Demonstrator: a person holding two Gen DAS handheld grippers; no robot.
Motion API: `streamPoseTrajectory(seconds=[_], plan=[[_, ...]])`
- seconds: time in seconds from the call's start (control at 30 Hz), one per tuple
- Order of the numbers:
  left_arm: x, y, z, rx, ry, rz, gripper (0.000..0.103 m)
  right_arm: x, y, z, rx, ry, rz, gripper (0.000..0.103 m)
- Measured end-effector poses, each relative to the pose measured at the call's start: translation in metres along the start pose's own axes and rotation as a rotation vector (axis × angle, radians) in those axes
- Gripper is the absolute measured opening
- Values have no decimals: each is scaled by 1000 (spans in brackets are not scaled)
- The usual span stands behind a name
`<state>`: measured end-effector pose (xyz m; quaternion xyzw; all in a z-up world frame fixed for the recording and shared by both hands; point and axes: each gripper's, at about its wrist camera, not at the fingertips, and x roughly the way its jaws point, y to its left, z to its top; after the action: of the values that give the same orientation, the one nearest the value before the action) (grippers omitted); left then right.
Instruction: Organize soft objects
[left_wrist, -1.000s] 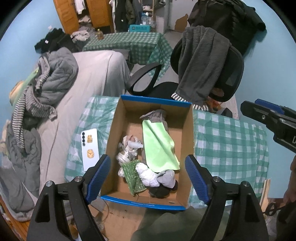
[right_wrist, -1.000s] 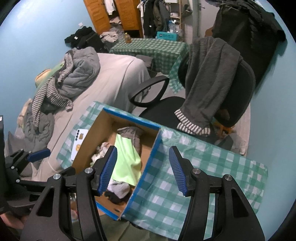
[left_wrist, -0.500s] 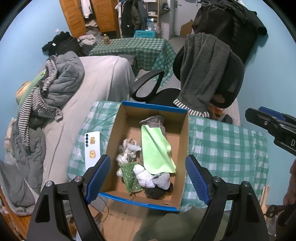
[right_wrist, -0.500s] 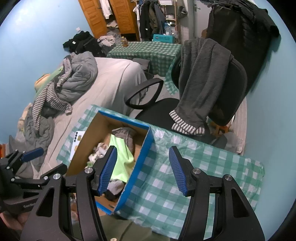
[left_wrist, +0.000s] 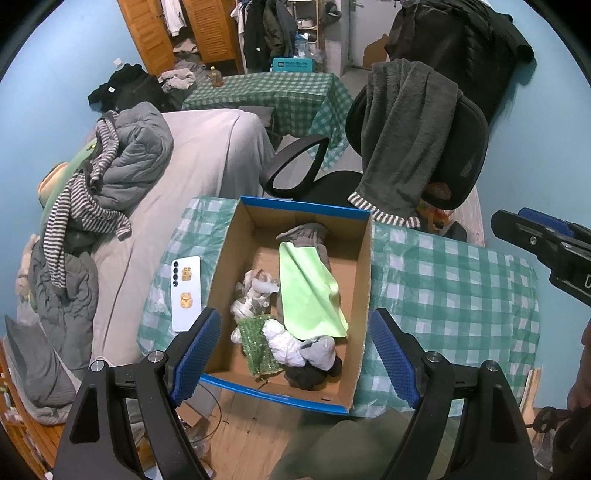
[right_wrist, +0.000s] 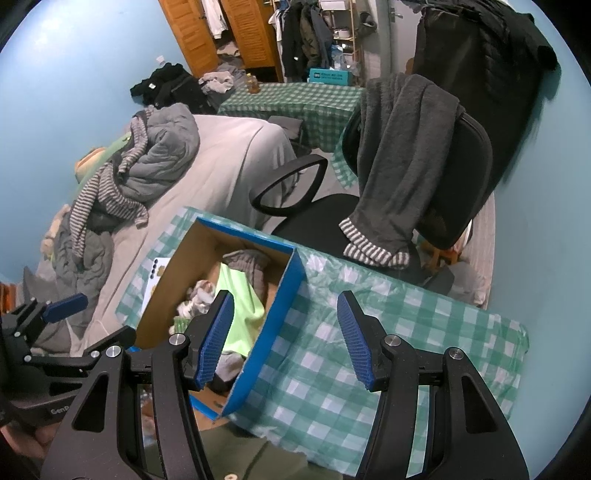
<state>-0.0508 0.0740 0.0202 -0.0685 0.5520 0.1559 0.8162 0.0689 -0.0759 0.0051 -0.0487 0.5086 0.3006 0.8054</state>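
You are holding both the left hand-held gripper (left_wrist: 295, 354) and right hand-held gripper (right_wrist: 284, 336) spread and empty above the cardboard box (left_wrist: 364, 280) of soft objects (left_wrist: 310, 291) at the worktop's (left_wrist: 450, 291) left edge, risking dragging neighbouring pieces out.

One cardboard box (left_wrist: 364, 266) stood on checked table (left_wrist: 454, 288). Inside box: one light-green cloth (left_wrist: 308, 291), one grey sock (left_wrist: 306, 234), one green sequinned piece (left_wrist: 256, 345), one white bundle (left_wrist: 286, 341), one crumpled white-grey wad (left_wrist: 253, 291). Left of box: one phone (left_wrist: 185, 293). Behind box: one office chair (left_wrist: 458, 155), carrying one grey garment (left_wrist: 402, 140).
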Motion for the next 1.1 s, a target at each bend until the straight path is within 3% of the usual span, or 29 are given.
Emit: streamPoseTrajectory(seconds=[1.1], plan=[[-10,-15,-7,22,7,-13,84,0,-9,-4,3,-2,5,57]])
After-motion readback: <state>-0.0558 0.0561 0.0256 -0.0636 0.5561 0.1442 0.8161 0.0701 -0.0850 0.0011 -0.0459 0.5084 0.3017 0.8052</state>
